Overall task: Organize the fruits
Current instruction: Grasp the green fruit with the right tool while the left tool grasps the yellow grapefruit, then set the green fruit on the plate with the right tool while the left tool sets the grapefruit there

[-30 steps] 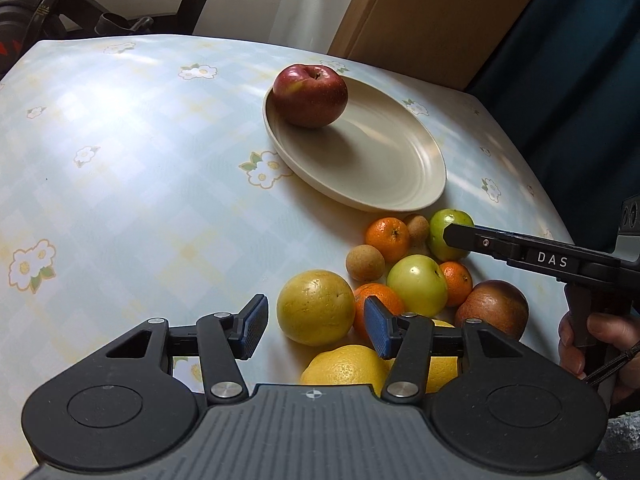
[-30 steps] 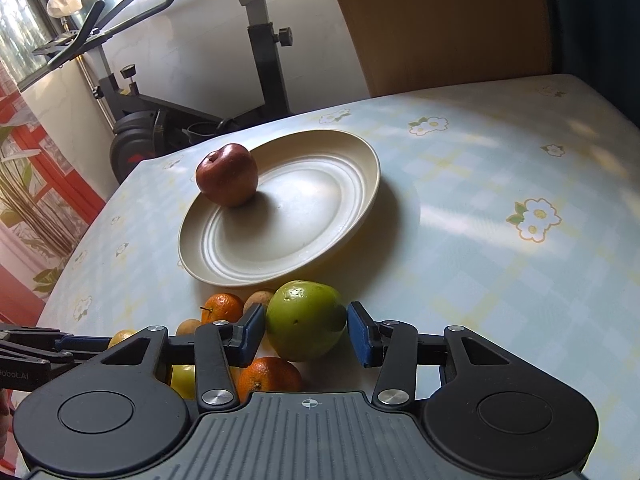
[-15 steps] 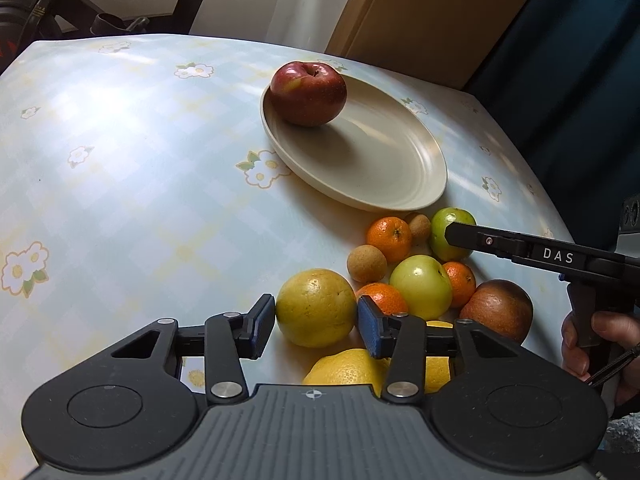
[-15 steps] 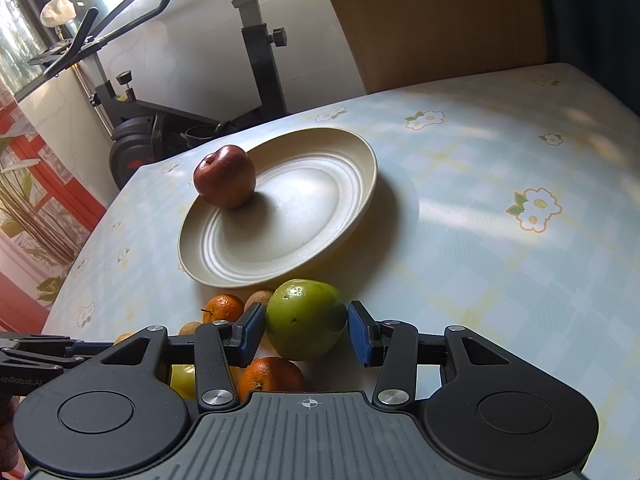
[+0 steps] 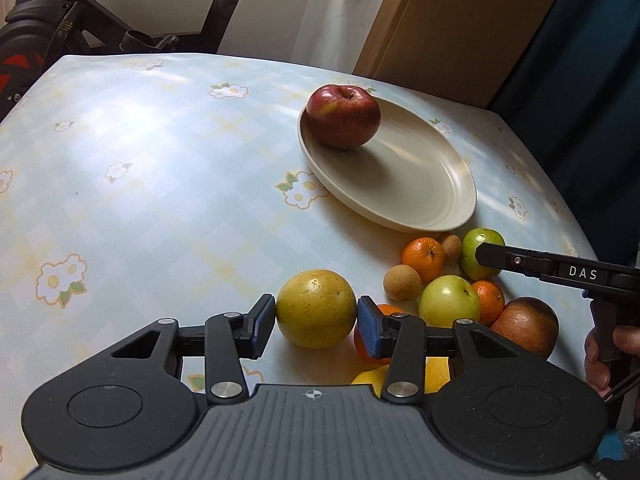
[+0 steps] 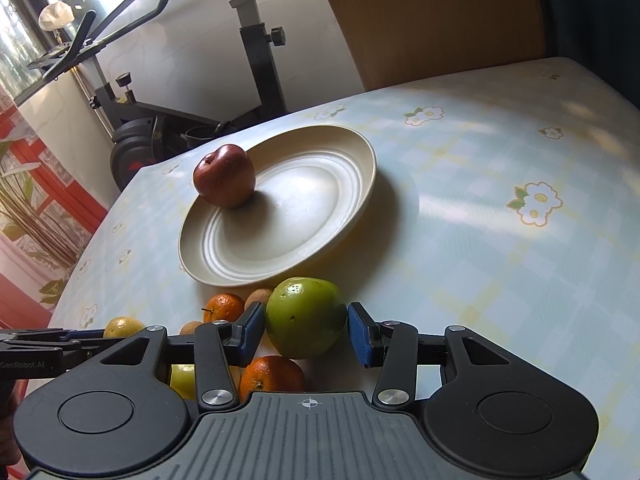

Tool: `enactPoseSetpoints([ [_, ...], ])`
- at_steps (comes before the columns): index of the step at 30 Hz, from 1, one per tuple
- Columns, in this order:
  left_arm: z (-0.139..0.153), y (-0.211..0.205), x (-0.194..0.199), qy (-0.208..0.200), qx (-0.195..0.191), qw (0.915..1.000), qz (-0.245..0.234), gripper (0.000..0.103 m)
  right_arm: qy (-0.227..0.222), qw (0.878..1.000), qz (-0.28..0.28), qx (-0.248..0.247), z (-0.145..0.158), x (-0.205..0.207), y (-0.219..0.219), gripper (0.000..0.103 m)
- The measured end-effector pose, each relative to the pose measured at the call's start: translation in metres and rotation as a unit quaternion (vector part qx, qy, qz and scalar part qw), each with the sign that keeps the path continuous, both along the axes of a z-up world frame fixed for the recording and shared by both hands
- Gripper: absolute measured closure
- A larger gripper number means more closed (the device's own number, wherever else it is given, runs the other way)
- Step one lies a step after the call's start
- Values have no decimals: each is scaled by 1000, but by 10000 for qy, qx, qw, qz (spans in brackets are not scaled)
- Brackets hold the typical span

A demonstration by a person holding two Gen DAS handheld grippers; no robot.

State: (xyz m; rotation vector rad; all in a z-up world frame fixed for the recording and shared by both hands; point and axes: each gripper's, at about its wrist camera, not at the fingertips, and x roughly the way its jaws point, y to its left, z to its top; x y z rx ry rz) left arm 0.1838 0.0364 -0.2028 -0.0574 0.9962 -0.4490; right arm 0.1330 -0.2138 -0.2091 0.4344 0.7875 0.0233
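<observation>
Fruits are sitting in a loose pile on the table (image 5: 140, 184), near edge of the plate (image 5: 440, 216); only the red apple (image 5: 343, 115) is lying on the plate, at its far-left side.

Left wrist view: left gripper (image 5: 316, 326) is straddling the yellow citrus (image 5: 316, 308), pads level with its widest part. Left pad is looking flush against the peel, right pad is sitting a hair off it, so jaws are apart, nothing clamped yet. Citrus is resting on the table at the left fringe of the pile, which is probably why it's being approached from the free side. Pale green fruit (image 5: 449, 301), small oranges (image 5: 422, 254) and a dark red-brown fruit (image 5: 525, 326) are crowding to the right. Right tool's finger is reaching in at the far green fruit.

Right wrist view: right gripper (image 6: 306, 334) is bracketing the green fruit (image 6: 306, 316), closest fruit to the plate rim. Left pad is touching or nearly so; gap is showing at the right pad, so jaws are apart, unclamped. An orange (image 6: 272, 374) is sitting directly beneath and may roll when this one is lifted.

Judgement: both tools are lining up for grasps, plate being the likely destination.
</observation>
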Motion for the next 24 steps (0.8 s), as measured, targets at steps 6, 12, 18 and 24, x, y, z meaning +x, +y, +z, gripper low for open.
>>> enactPoseSetpoints([
  [6, 3, 1, 0, -93, -13, 10000, 1, 56, -15, 10000, -10, -49, 1, -1, 1, 62],
  [12, 12, -1, 6, -281, 33, 9996, -85, 56, -100, 9999, -48, -100, 6, -3, -2, 62],
  [18, 26, -11, 19, -539, -61, 9983, -230, 56, -213, 9995, 25, -219, 16, 2, -4, 62],
  [24, 24, -29, 37, -572, -123, 9972, -472, 56, -388, 9984, 145, -379, 34, 13, -10, 62],
])
